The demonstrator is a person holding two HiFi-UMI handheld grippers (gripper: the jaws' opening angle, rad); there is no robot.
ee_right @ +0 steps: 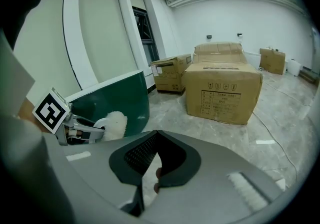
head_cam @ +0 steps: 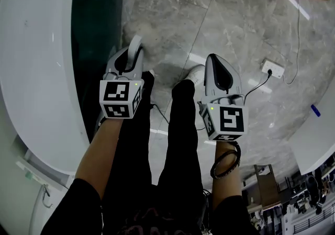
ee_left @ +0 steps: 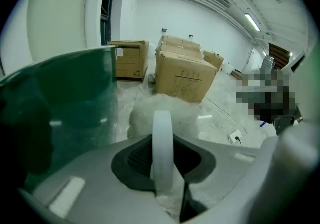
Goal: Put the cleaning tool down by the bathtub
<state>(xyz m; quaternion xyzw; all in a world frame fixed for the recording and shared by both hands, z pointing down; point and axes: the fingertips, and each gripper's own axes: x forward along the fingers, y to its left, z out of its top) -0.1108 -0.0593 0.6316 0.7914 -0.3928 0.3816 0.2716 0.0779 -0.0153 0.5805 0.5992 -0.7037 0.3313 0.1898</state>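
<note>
Head view looks steeply down at the person's legs on the grey floor (head_cam: 209, 14). The white bathtub (head_cam: 36, 71) curves along at 9 o'clock, with its dark green side just beside the left gripper (head_cam: 134, 45). The right gripper (head_cam: 212, 60) hangs at 3 o'clock from the left one. A plug box (head_cam: 273, 67) with a wire lies well apart, at 2 o'clock.

Left gripper view shows the fingers clamped on the cleaning tool (ee_left: 161, 133). They hold its thin white band, and its fluffy white head sticks out past them at 12 o'clock. The green tub side fills 9 o'clock, and brown boxes (ee_left: 185, 76) stand far off.

Right gripper view shows its fingers together with nothing in them. At 9 o'clock the fluffy head (ee_right: 114, 123) hangs right by the green tub wall (ee_right: 115, 96).

I think the tool is not down yet. It would be best to go down slowly, close to the green wall, and let the fluffy end touch the floor first. Then open the fingers and lift straight up. Keep the empty gripper out of the way.
</note>
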